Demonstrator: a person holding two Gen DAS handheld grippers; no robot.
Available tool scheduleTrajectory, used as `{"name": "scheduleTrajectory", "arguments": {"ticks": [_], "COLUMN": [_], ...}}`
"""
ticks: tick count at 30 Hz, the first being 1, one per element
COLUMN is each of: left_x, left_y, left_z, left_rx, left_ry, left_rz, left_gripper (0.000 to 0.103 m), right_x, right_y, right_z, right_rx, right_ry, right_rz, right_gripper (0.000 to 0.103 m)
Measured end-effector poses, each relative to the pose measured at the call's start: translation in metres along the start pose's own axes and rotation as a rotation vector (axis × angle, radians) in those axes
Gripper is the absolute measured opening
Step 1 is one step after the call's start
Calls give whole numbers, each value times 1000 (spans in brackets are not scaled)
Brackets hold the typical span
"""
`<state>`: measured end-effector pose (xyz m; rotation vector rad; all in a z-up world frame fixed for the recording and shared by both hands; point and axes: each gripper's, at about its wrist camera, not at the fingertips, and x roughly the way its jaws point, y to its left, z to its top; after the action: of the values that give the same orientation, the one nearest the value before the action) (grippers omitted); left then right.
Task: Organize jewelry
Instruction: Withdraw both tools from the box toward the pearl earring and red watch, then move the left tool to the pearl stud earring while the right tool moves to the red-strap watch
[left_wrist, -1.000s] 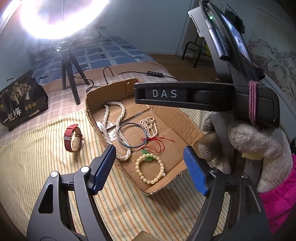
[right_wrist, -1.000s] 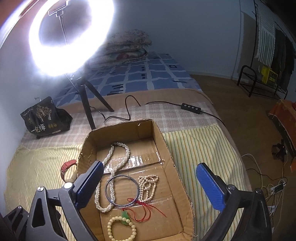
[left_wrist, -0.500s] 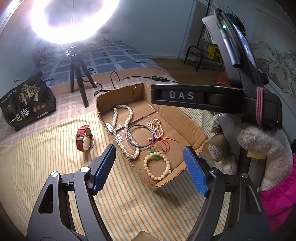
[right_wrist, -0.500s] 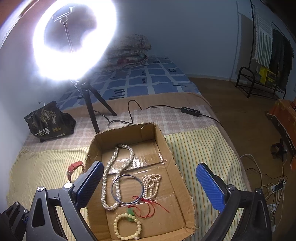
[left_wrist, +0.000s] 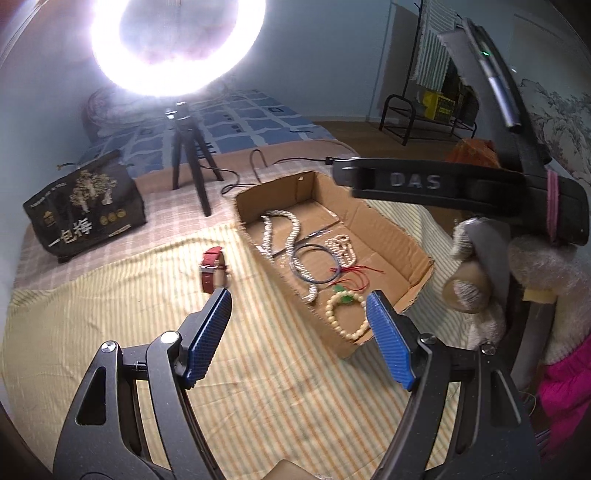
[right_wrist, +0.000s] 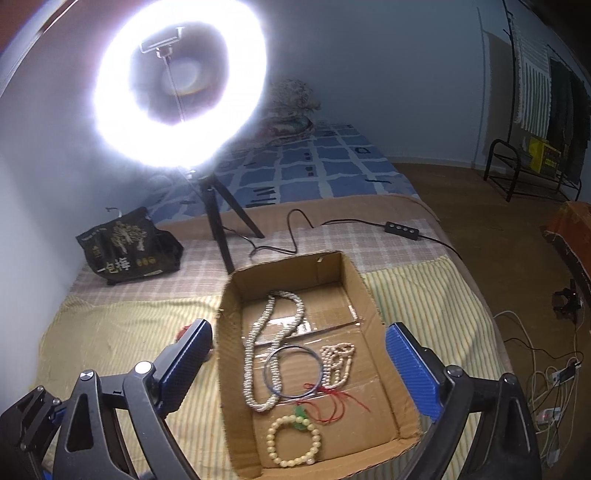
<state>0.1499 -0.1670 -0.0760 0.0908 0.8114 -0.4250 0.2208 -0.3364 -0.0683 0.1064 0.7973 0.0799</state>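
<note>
Red watch (left_wrist: 213, 268) lay on striped bed cover (left_wrist: 110, 314), just ahead of left claw (left_wrist: 297, 334) toward its left finger, outside cardboard box (left_wrist: 413, 240). Inside box, ahead and right of left claw: pearl necklace (left_wrist: 280, 236), blue bangle (left_wrist: 317, 264), bead bracelet (left_wrist: 347, 314), small pearl strand (left_wrist: 341, 247), red-corded pendant (left_wrist: 347, 291).

Risks judged: soft cover could let watch tip or slide under one finger; low approach could snag fabric; right claw (right_wrist: 299, 363) hanging over box could foul red cord.

Left claw spread wide, empty, angled down above cover. Right claw likewise wide, empty, above box; gloved hand (left_wrist: 480, 280) on handle.
</note>
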Motion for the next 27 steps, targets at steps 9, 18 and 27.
{"name": "scheduleTrajectory", "arguments": {"ticks": [9, 18, 27], "left_x": [-26, -33, -26], "left_y": [49, 90, 127], "left_z": [-21, -51, -73], "left_rx": [-47, -65, -177], "left_ry": [19, 70, 145], "left_rz": [33, 62, 26], "left_gripper": [78, 78, 78], "right_x": [-11, 3, 31], "right_y": [26, 56, 91], "right_z": [-4, -15, -30], "right_rx": [-24, -42, -104], "right_ry": [4, 57, 134], "right_rz": [69, 156, 201], "right_gripper": [91, 84, 80]}}
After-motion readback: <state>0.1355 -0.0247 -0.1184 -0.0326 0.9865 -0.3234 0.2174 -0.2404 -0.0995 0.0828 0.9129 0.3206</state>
